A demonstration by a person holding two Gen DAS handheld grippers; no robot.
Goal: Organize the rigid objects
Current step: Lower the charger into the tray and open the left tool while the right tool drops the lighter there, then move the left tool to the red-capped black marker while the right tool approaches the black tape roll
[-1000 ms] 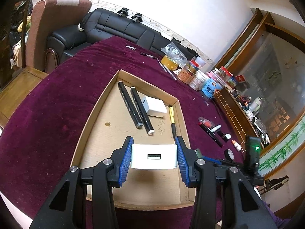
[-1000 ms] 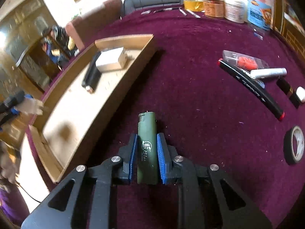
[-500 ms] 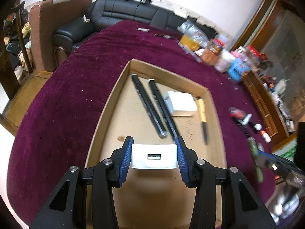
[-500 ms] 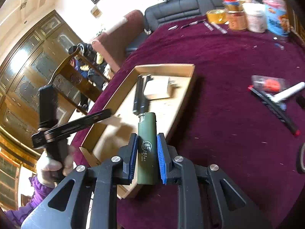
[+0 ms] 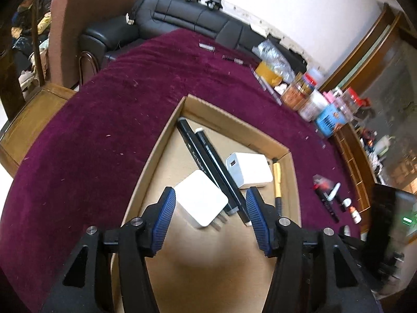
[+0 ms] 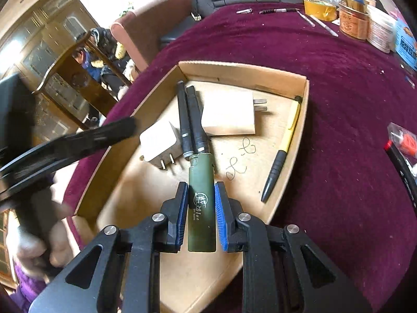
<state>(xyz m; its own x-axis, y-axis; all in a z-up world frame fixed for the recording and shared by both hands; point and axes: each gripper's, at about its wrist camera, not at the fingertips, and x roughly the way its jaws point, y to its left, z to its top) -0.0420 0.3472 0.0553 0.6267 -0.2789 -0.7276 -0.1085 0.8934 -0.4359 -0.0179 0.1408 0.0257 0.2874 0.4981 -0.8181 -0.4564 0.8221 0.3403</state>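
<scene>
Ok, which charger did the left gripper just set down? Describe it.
Look in the cardboard tray on the purple cloth. It lies left of the two black markers, between the left gripper's just-opened jaws. Unlike the other charger, its prongs point toward the camera.

The table cloth (image 5: 109, 120) is dark wine red, and the cardboard tray (image 6: 250, 70) on it is light brown, with a small black scribble on its floor. In the tray the two chargers (image 5: 200, 198) are white, the two markers (image 6: 187, 114) are black, and the pen (image 6: 284, 143) is yellow with a black grip. The lighter (image 6: 202, 203) is dark olive green with white print, and the gripper pads (image 6: 220, 216) beside it are blue on black fingers.
</scene>
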